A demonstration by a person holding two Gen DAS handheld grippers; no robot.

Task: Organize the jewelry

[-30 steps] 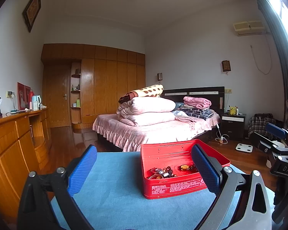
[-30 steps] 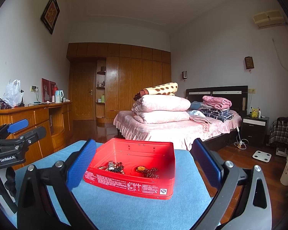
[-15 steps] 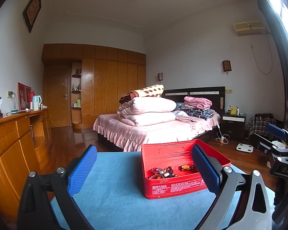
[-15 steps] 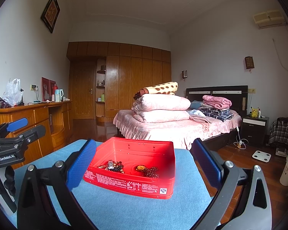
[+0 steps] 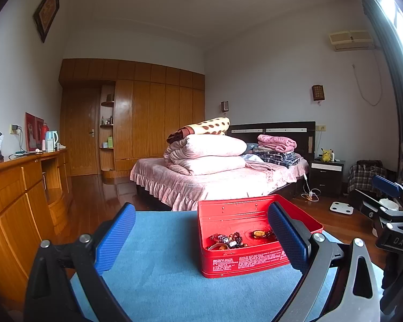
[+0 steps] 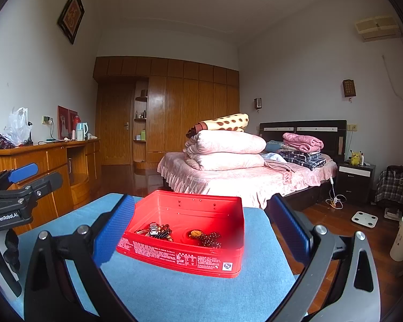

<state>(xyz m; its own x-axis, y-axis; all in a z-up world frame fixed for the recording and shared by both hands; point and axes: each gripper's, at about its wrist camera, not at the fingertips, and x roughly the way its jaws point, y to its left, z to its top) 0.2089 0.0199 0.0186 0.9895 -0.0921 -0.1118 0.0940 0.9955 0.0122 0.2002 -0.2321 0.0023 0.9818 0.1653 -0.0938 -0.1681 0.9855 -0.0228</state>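
On the blue mat (image 6: 201, 295), a red tin (image 6: 185, 255) holds beaded jewelry (image 6: 158, 230).

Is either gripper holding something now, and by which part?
Nothing is held. The left gripper and right gripper are both open, short of the red tin.

- The left wrist view sits low over the blue counter (image 5: 169, 281), looking level along its own claw (image 5: 201, 237) toward the bed (image 5: 220, 182) at 12 o'clock.
- Here the red box (image 5: 244, 261) lies close, at about 1 o'clock; the right claw (image 5: 389, 201) shows at 3 o'clock.
- The right wrist view, equally low and near, faces the same way from further right: the box (image 6: 185, 255) sits at about 12 o'clock, the left claw (image 6: 21, 182) at 9 o'clock.
- Both views share the box, counter, bed and wardrobe (image 6: 174, 107).
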